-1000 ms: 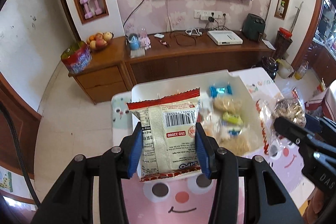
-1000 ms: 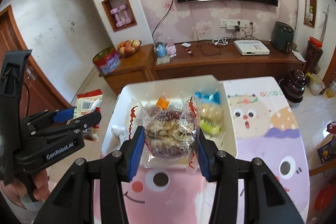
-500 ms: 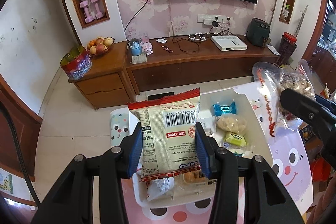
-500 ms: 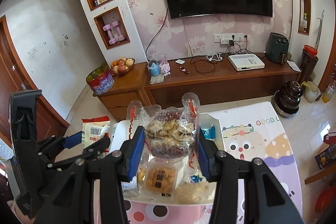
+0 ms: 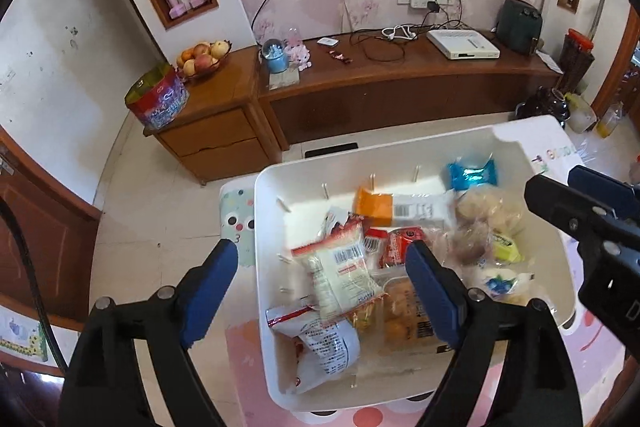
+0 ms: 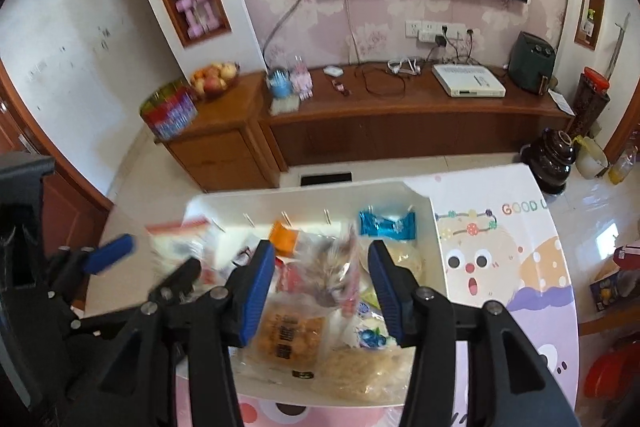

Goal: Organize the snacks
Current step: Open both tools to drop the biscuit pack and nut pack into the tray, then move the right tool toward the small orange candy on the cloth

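As both packets now lie loose among the others, release step judged in hand or just complete. White barcode packet (image 5: 340, 277) lying tilted in near-left part of white bin (image 5: 264, 227), below and between the spread jaws of left gripper (image 5: 320, 287), untouched by either blue pad. Clear bag of brown snack pieces (image 6: 334, 275) blurred in right wrist view, between the parted jaws of right gripper (image 6: 320, 291); contact with pads not evident, bag seemingly resting on the pile, though blur prevents certainty. Both grippers wide, holding nothing so far as can be told.

Bin contents, near to far: red-and-white packet (image 5: 320, 343) at near-left corner; clear-wrapped golden biscuits (image 5: 404, 323) just right of it; small blue-printed white sachet (image 5: 500, 283) toward right wall; yellow-green sweet (image 5: 506, 249) beyond that; pale round cakes (image 5: 490, 211) at far right; blue foil packet (image 5: 472, 175) in far-right corner; orange-and-white bar (image 5: 400, 207) along far wall; red packet (image 5: 400, 243) mid-bin. Pale crumbly bag (image 6: 364, 375) at near edge, seen from right wrist only. Items heaped and overlapping, not sorted.

Bin standing on cartoon-printed table cover (image 6: 500, 267), whose right part bears no loose snacks in view. Next move judged to call for lifting both grippers clear of bin without snagging wrappers, then checking surroundings for remaining snacks. Wooden cabinet (image 5: 400, 87) well beyond.
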Available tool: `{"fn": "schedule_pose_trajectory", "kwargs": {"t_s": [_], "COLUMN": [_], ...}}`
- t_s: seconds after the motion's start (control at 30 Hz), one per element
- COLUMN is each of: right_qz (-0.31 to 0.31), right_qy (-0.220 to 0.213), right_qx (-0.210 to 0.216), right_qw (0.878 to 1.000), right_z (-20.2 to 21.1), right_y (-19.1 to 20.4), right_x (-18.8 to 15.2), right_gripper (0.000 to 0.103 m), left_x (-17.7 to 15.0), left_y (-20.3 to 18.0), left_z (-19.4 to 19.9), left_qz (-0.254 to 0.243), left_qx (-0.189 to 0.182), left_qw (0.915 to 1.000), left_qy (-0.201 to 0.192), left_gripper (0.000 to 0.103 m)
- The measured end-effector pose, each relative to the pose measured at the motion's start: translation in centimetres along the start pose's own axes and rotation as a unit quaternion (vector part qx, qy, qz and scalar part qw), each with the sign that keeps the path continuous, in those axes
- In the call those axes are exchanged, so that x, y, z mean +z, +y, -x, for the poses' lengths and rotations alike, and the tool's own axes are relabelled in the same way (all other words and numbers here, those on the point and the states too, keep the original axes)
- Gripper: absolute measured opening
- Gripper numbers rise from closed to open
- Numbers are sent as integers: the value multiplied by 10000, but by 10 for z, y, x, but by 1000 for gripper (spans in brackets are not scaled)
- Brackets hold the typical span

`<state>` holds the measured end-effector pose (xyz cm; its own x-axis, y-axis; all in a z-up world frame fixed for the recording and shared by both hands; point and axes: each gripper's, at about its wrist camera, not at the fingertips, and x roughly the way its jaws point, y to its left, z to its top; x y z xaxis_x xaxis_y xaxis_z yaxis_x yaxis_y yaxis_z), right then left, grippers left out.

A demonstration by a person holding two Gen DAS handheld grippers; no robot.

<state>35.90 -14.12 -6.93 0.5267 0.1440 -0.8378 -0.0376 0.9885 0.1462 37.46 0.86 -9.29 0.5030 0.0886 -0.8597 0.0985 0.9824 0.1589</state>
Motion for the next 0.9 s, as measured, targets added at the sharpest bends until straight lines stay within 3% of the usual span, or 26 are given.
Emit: {"fn": "schedule_pose_trajectory", "kwargs": {"t_s": [0.3, 0.67, 0.9], "right_qz": [-156, -304, -236], "right_qy": [246, 261, 155], "right_qx": [108, 256, 234], "right_qw": [9995, 9989, 9993], "right_z": [-8, 6, 26], "right_y": [-9, -12, -10], "right_x": [-14, -33, -55], "right_gripper": [53, 53, 53], "left_x": [-12, -25, -50], "left_y": [6, 11, 11], "left_z": [-9, 4, 20], "left_qz": [158, 340, 398], "left_qx": [-90, -241, -402], "left_qw": [9996, 9988, 9980], "left_qy": [213, 240, 276], "left_gripper": [85, 85, 85]}}
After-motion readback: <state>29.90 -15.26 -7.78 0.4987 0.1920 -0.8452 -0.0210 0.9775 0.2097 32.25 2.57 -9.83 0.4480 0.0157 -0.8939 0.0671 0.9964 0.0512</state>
